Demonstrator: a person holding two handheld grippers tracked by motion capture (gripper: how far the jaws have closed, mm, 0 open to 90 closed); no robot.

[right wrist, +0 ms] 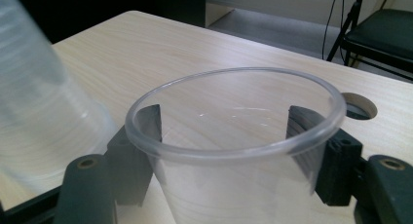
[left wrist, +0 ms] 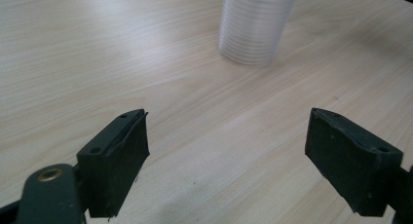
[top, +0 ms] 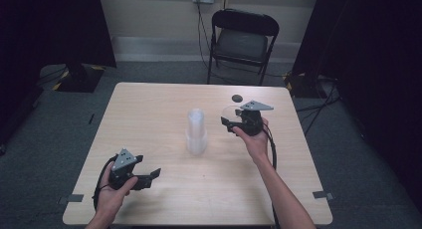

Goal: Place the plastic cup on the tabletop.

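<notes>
A tall stack of clear plastic cups (top: 196,132) stands upright in the middle of the pale wooden table (top: 149,114). My right gripper (top: 226,120), held just right of the stack, is shut on a single clear cup (top: 230,112). In the right gripper view the jaws of that gripper (right wrist: 224,126) clasp this cup (right wrist: 234,136) from both sides, its rim up, with the stack (right wrist: 39,102) blurred close at the left. My left gripper (top: 152,176) rests near the table's front left. It (left wrist: 226,156) is open with nothing between its pads, and the stack (left wrist: 255,24) stands ahead of it.
A small dark round hole (top: 237,97) lies in the tabletop behind the right gripper, also seen as the hole (right wrist: 358,107) beyond the cup. A black folding chair (top: 243,37) stands past the far edge. Dark curtains flank both sides.
</notes>
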